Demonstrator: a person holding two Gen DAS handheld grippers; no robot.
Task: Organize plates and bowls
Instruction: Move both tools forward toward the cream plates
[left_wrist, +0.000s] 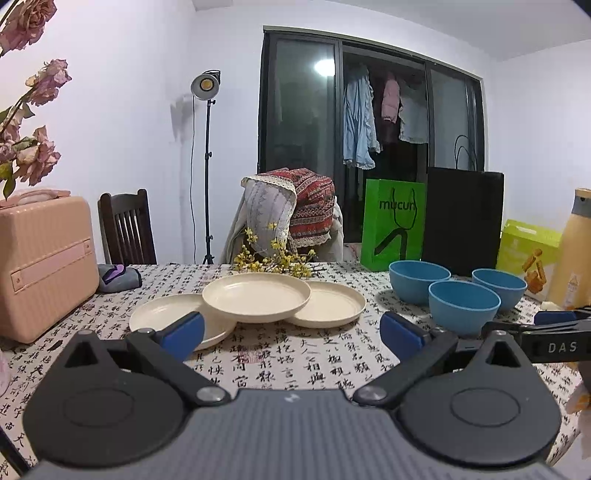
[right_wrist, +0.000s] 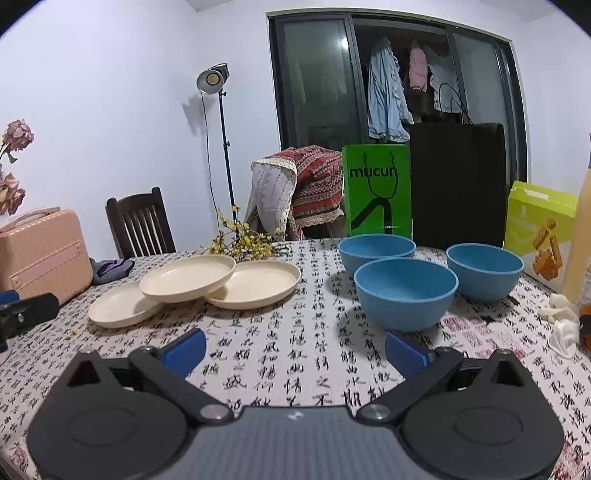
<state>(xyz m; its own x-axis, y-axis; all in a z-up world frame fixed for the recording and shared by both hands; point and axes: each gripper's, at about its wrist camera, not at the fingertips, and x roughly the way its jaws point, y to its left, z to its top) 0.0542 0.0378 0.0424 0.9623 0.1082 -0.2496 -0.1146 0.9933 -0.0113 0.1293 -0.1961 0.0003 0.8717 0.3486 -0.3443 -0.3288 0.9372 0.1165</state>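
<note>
Left gripper (left_wrist: 291, 332) jaws spread, empty, above tablecloth (left_wrist: 295, 362). Right gripper (right_wrist: 295, 350) likewise spread, empty. Three cream plates (left_wrist: 255, 295) overlapping, left of green bag (left_wrist: 393, 221); top plate tilted on other two. Three blue bowls (right_wrist: 406, 291) clustered before bag, apart from plates.

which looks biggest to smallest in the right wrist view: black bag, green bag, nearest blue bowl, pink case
1. black bag
2. green bag and nearest blue bowl: look alike, and the bowl is closer, so unranked
3. pink case: cut off by the frame edge, so unsure
</note>
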